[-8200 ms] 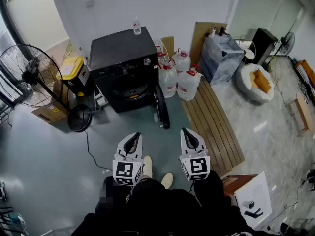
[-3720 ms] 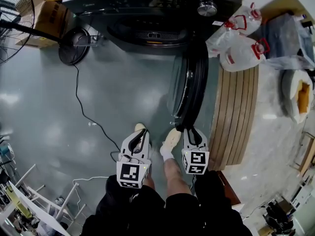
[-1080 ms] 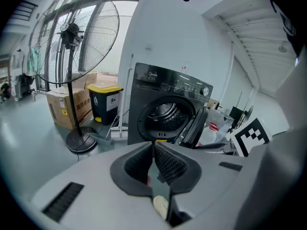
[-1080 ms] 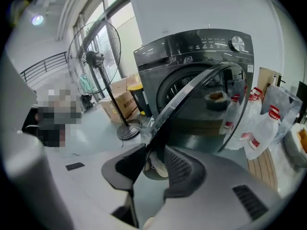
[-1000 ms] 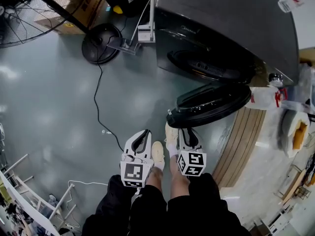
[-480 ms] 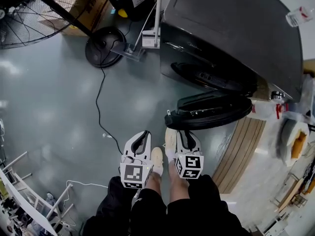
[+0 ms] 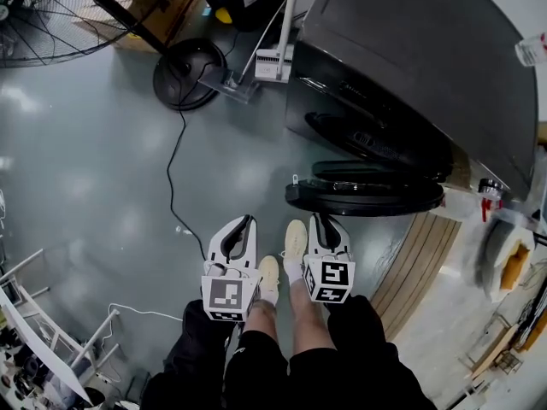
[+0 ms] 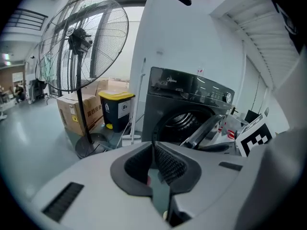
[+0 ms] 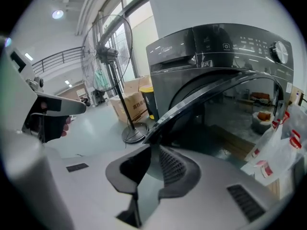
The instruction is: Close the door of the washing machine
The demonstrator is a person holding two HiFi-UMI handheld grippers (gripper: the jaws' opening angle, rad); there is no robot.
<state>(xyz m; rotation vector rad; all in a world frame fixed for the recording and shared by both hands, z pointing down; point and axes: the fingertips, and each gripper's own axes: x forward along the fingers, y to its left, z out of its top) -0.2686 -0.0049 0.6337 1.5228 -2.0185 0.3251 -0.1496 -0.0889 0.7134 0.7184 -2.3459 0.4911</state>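
Observation:
A dark front-loading washing machine [image 7: 410, 67] fills the upper right of the head view. Its round door [image 7: 363, 196] stands partly open, hinged on the right and seen edge-on in front of the drum opening. My right gripper [image 7: 319, 220] is just below the door's free left end. In the right gripper view the door's rim [image 9: 216, 92] runs up from right beyond the right gripper [image 9: 152, 147]. Its jaws are closing to a narrow gap, with nothing gripped between them. My left gripper [image 7: 242, 222] hangs over bare floor left of the door. In its own view the left gripper [image 8: 153, 145] is shut and empty.
A standing fan [image 7: 60, 15] with a round base [image 7: 188, 73] and trailing cable [image 7: 171, 169] is at the upper left, beside a cardboard box [image 7: 162, 7]. Wooden slats [image 7: 419, 263] lie right of the door. The person's feet [image 7: 295, 242] are between the grippers.
The door has swung further in toward the machine's front. Both grippers have moved forward with it, and the right gripper's jaws have narrowed.

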